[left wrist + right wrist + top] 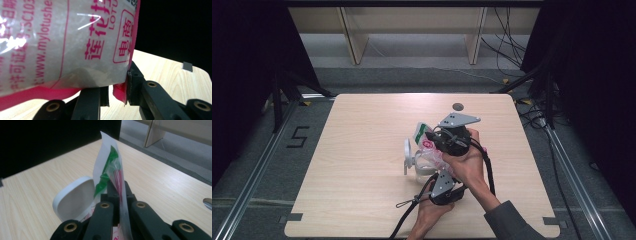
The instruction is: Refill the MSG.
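Observation:
A see-through plastic bag (424, 138) with pink print and a green-and-white top hangs over the middle of the table, held between both grippers. My right gripper (433, 137) is shut on the bag's upper edge (107, 160), its jaws pinching the film just below the green patch. Nearer the person, my left gripper (440, 174) is shut on the bag's pink bottom seam (117, 91). In the left gripper view the printed side of the bag (62, 42) hangs close above the jaws. A clear jar (424, 166) with an open white lid (407, 152) stands beneath the bag.
The wooden table (362, 190) has a round grey grommet (457, 106) at the back. Black cables trail from both grippers toward the front edge. The white lid (75, 197) rises just behind the right gripper's jaws. Dark drapes flank the table.

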A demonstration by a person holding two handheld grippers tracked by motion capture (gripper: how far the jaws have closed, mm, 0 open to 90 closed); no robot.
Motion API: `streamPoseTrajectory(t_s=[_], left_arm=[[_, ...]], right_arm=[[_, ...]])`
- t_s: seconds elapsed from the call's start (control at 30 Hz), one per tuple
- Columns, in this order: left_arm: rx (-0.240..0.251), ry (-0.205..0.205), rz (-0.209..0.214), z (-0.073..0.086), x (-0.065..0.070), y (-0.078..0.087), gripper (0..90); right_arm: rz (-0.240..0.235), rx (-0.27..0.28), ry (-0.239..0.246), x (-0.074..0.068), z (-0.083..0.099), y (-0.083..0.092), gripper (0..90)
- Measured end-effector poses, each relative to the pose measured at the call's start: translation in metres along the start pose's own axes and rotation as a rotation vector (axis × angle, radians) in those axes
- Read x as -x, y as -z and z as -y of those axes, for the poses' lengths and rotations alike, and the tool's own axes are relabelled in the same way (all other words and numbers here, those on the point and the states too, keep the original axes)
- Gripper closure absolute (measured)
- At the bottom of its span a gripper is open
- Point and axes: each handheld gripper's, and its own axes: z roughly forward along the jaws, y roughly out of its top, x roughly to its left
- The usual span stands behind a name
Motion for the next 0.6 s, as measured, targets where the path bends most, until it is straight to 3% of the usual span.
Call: streamPoseTrajectory(t_s=[0.03, 0.07, 0.17, 0.27, 0.33, 0.47, 0.5, 0.57, 0.6], left_arm=[[0.002, 0.001, -0.010, 0.0000, 0.0005, 0.0003, 75.8], [-0.001, -0.003, -0.006, -0.0007, -0.0001, 0.0007, 75.8], [0.001, 0.002, -0.002, -0.0008, -0.0007, 0.0009, 75.9], [0.001, 0.002, -0.008, -0.0009, -0.0004, 0.0019, 75.8], [0.004, 0.001, -0.014, -0.0010, -0.0006, 0.0016, 75.9], [0.003, -0.002, -0.007, -0.0014, -0.0004, 0.0019, 75.9], [0.003, 0.001, -0.011, -0.0019, -0.0007, 0.0023, 75.9], [0.007, 0.009, -0.003, -0.0009, 0.0000, 0.0016, 75.9], [0.003, 0.007, -0.001, -0.0007, 0.0001, 0.0015, 75.9]], right_arm=[[-0.007, -0.016, 0.017, 0.0001, -0.0005, -0.0002, 90.0], [-0.001, -0.016, -0.012, -0.0018, -0.0006, 0.0007, 90.0], [-0.006, -0.004, -0.015, 0.0004, -0.0013, 0.0020, 90.0], [0.001, -0.009, 0.018, -0.0001, -0.0015, 0.0006, 90.0], [-0.007, -0.004, -0.016, -0.0003, -0.0015, 0.0021, 90.0], [-0.011, -0.002, 0.015, -0.0006, -0.0017, 0.0009, 90.0], [-0.012, -0.002, -0.022, -0.0012, -0.0016, 0.0024, 90.0], [-0.011, 0.007, -0.012, -0.0005, -0.0015, 0.0021, 90.0], [-0.012, -0.014, -0.010, -0.0009, -0.0015, 0.0024, 90.0]])
